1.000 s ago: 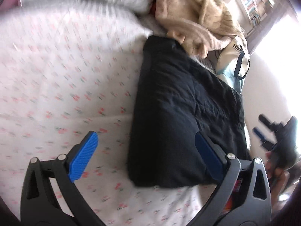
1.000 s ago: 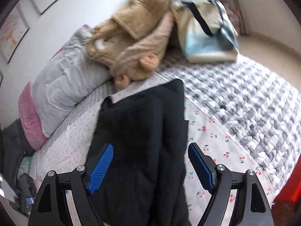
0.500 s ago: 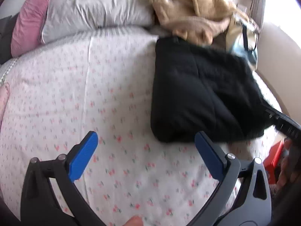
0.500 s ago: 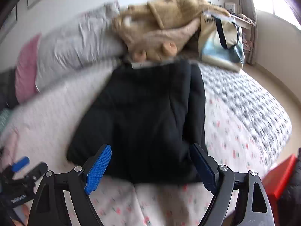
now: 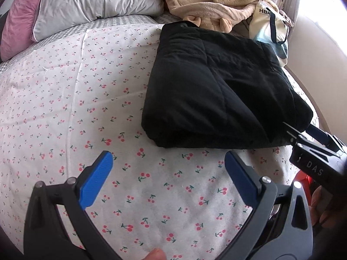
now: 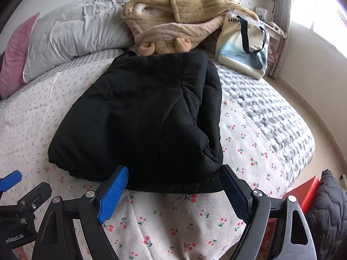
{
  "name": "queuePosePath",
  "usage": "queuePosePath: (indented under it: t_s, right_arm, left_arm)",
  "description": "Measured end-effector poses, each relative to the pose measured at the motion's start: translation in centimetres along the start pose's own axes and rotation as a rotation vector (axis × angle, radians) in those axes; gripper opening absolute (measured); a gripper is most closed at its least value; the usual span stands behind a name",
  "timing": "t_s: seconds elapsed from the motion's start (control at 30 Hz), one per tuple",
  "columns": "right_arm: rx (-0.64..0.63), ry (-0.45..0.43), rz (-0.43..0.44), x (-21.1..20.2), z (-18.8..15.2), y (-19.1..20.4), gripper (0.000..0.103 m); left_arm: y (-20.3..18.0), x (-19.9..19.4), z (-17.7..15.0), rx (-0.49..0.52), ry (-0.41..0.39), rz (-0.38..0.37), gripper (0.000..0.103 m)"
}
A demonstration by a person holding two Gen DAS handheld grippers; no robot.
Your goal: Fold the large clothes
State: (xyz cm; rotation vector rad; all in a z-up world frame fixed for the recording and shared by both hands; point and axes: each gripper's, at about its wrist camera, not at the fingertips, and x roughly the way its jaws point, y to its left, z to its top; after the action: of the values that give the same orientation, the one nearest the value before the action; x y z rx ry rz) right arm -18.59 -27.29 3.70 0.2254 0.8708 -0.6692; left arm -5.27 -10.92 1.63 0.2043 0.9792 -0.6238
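**On the bed, a folded jacket and two empty grippers**

Across the bed, a white quilted cover printed with small red cherries [image 5: 91, 99] takes up most of both views, with a grey-and-white knitted blanket [image 6: 266, 112] spread over its far right side. At the head lie a crumpled pale grey pillow [image 5: 95, 0] and a pink velvet cushion [image 5: 15, 28]; beside them sits a heap of tan fleece clothing [image 6: 184, 17], and a cream and light-blue tote bag with dark straps [image 6: 243, 45] leans just next to it.

The task's thing, a large black padded jacket [image 6: 141, 117], lies on the cherry cover as a thick, roughly rectangular bundle. Its far edge touches the fleece heap, and its near edge shows stacked layers. It looks already folded over on itself, so the folding seems well along, perhaps at a pause between folds or near its end.

The right gripper [image 6: 173, 186] hangs over the bundle's near edge, its blue-padded fingers spread wide and grasping nothing; whether the tips touch the cloth cannot be told. The left gripper [image 5: 167, 173] sits just short of the jacket's near left corner, above bare cover, fingers likewise released and empty.

If another fold is wanted, the next move calls for both grippers to reach the near edge, pinch all the layers at the two corners together, and carry them toward the far edge evenly. The padding is bulky and springy, so a shallow pinch would likely catch only the top layer and pull the bundle open.
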Motion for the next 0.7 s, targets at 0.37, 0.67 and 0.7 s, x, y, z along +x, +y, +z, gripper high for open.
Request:
queuePosePath:
  t_s: [0.37,0.67,0.7]
  right_arm:
    - [0.011,0.037,0.031,0.7,-0.1,-0.3,0.087]
    - [0.015,0.056,0.038,1.2,-0.1,-0.1,0.087]
    - [0.015,0.058,0.038,1.2,-0.1,0.0,0.087]
  left_arm:
    - [-0.3,0.2,-0.3,0.003,0.010,-0.009,0.102]
    - [-0.6,0.1,-0.4,0.014,0.014,-0.022,0.102]
    - [-0.5,0.1,-0.4,0.014,0.016,-0.024,0.102]
